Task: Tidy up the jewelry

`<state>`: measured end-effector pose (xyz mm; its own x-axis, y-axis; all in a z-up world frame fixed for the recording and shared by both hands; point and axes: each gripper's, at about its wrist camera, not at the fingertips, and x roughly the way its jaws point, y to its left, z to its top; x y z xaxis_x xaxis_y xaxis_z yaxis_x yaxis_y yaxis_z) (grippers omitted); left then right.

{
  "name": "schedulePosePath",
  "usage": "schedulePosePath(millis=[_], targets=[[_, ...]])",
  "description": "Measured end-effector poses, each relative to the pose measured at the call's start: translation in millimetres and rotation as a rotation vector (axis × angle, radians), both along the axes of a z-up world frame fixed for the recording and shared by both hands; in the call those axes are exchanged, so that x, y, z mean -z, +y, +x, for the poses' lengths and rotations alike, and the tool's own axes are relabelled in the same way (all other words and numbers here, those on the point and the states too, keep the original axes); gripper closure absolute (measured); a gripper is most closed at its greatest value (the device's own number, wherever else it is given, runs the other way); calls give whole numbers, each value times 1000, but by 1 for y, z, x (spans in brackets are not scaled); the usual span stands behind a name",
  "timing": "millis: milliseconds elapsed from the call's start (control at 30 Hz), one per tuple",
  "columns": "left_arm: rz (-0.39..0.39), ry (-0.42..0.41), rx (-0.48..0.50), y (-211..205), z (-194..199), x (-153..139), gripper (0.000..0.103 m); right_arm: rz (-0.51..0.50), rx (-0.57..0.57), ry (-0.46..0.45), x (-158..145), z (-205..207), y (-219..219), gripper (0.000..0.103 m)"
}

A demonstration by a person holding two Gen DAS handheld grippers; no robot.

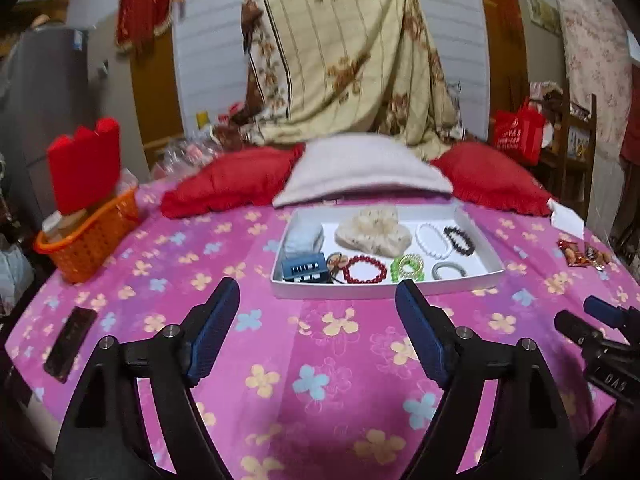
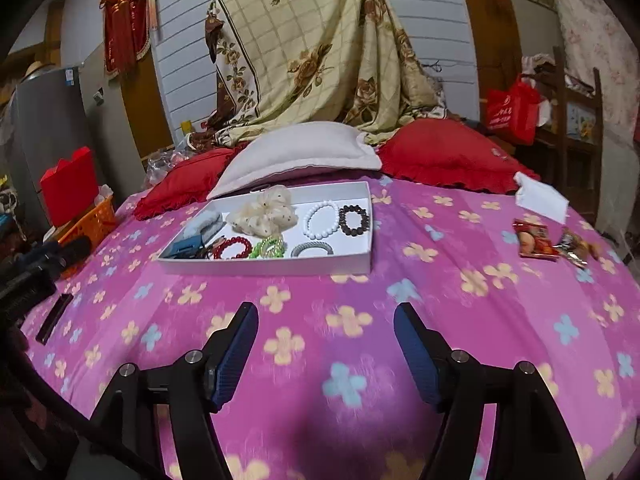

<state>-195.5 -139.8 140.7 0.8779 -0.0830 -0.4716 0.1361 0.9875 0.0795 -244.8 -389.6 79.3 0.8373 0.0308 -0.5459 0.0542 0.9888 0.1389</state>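
Observation:
A white shallow tray (image 1: 384, 290) (image 2: 264, 268) lies on the pink flowered bedspread. It holds a cream scrunchie (image 1: 372, 228) (image 2: 266, 212), a white bead bracelet (image 1: 430, 240) (image 2: 320, 220), a dark bead bracelet (image 1: 460, 239) (image 2: 354, 220), a red bead bracelet (image 1: 365, 269) (image 2: 233, 248), a green coil tie (image 1: 408, 267) (image 2: 269, 247), a grey band (image 1: 450, 270) (image 2: 312, 249), a blue hair clip (image 1: 305, 267) (image 2: 185, 246) and a pale blue item (image 1: 304, 236). My left gripper (image 1: 318, 300) is open and empty, short of the tray. My right gripper (image 2: 326, 320) is open and empty, nearer than the tray.
Red pillows (image 1: 228, 184) (image 2: 448, 156) and a white pillow (image 1: 360, 172) lie behind the tray. An orange basket (image 1: 92, 240) stands at left. A dark flat case (image 1: 70, 344) (image 2: 54, 318) lies at front left. Snack packets (image 2: 536, 240) and a white paper (image 2: 542, 198) lie at right.

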Motion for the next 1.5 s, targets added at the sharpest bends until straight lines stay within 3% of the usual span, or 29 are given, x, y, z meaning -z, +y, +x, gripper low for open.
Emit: schedulePosePath(millis=[233,500,600,633,700,867,1167,1500], targets=[[-11,-14,2,0,-45,-14,20,48,59,-40,-4,-42,-7,26],[-35,-62,-59,17,-84,-33,20,49,64,-68,-19,-65,2,26],[-33,-140,-108,21,-101,-41,19,49,66,-76,-23,-71,4,25],[-29,-162,-121,22,-105,-42,18,47,69,-77,-24,-73,4,25],[-21,-187,-143,22,-113,-46,2,46,75,-76,-25,-76,4,25],[-12,-207,-110,15,-126,-48,0,48,83,-84,-28,-83,5,24],[32,-116,-12,-6,-125,-28,0,16,95,-66,-24,-81,7,23],[-17,-41,-12,-1,-124,-22,0,20,106,-36,-21,-80,14,22]])
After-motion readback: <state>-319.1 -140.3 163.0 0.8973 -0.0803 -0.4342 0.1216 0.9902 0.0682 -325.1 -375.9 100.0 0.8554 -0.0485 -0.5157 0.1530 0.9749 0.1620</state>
